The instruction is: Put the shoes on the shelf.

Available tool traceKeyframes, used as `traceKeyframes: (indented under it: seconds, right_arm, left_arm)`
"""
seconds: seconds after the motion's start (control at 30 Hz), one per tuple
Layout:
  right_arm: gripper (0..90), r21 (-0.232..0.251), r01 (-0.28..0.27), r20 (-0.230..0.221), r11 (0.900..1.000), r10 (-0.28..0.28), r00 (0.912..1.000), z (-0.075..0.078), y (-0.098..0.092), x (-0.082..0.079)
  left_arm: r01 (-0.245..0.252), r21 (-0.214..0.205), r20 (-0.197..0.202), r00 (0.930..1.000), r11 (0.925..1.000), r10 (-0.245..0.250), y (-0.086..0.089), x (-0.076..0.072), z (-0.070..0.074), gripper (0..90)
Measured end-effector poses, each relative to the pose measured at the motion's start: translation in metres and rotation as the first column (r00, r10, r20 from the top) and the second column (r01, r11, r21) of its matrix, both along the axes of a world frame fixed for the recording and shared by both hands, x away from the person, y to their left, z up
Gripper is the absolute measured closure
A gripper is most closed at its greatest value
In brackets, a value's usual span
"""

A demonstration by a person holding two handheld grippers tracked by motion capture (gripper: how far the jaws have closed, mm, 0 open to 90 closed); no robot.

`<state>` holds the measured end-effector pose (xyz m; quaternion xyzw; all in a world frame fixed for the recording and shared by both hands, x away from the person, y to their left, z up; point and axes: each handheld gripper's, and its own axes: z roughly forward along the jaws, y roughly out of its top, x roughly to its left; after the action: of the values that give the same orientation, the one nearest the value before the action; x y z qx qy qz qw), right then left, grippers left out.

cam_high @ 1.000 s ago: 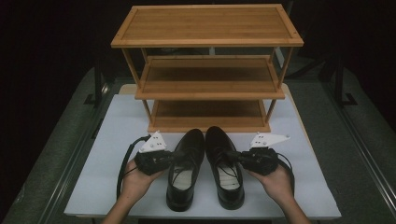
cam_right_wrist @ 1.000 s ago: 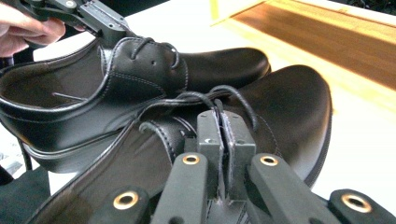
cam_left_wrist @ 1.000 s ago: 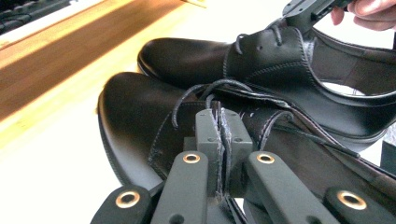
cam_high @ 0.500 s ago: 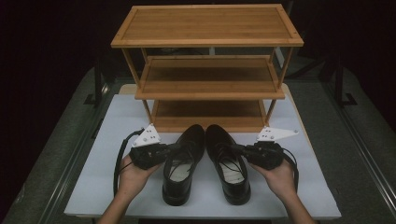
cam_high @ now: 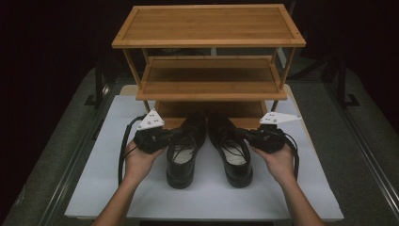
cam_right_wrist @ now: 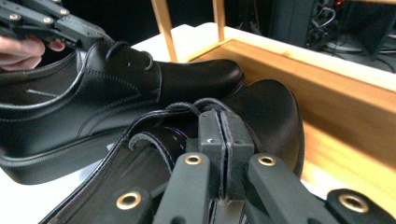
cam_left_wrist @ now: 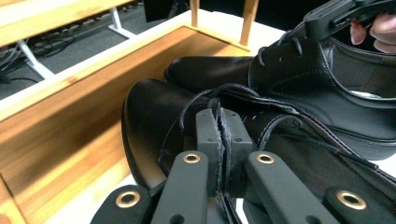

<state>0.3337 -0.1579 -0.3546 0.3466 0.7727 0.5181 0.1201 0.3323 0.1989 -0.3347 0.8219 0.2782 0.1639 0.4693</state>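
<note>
Two black leather lace-up shoes stand side by side, toes toward a three-tier wooden rack (cam_high: 209,80). My left gripper (cam_high: 175,134) is shut on the inner side edge of the left shoe (cam_high: 182,157). In the left gripper view the pads (cam_left_wrist: 208,133) pinch that leather edge (cam_left_wrist: 154,116). My right gripper (cam_high: 241,134) is shut on the inner edge of the right shoe (cam_high: 235,157), with its jaws (cam_right_wrist: 219,128) pressed together on the leather. Both toes reach the front of the rack's bottom shelf (cam_high: 164,109).
The rack stands at the back of a white board (cam_high: 103,179) on a grey table. Its bottom shelf has a raised wooden front lip (cam_left_wrist: 70,107) just ahead of the toes. Rack legs (cam_right_wrist: 161,23) stand at the shelf's corners. Dark surroundings lie beyond.
Both hands have carried the shoes forward toward the rack and a little upward. The toes, earlier short of the bottom shelf, now reach its front edge.
</note>
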Motion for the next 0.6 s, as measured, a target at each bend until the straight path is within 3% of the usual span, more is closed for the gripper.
traceKeyframes:
  seconds: [0.3,0.47,0.6]
  right_arm:
    - [88.5,-0.011,0.049,0.022,0.9987,-0.049,0.9986,0.002,0.003,0.031]
    - [88.5,-0.001,0.088,0.019,0.9961,-0.088,0.9959,-0.004,0.011,0.055]
    - [88.4,0.005,0.113,0.011,0.9936,-0.113,0.9935,-0.013,0.016,0.070]
  left_arm:
    - [-0.046,0.005,0.025,0.9986,0.9989,0.046,-0.008,0.037,-0.004,88.2]
    - [-0.080,0.008,0.047,0.9957,0.9968,0.079,-0.016,0.062,-0.012,88.2]
    - [-0.099,-0.014,0.044,0.9941,0.9950,0.099,-0.021,0.073,-0.019,88.2]
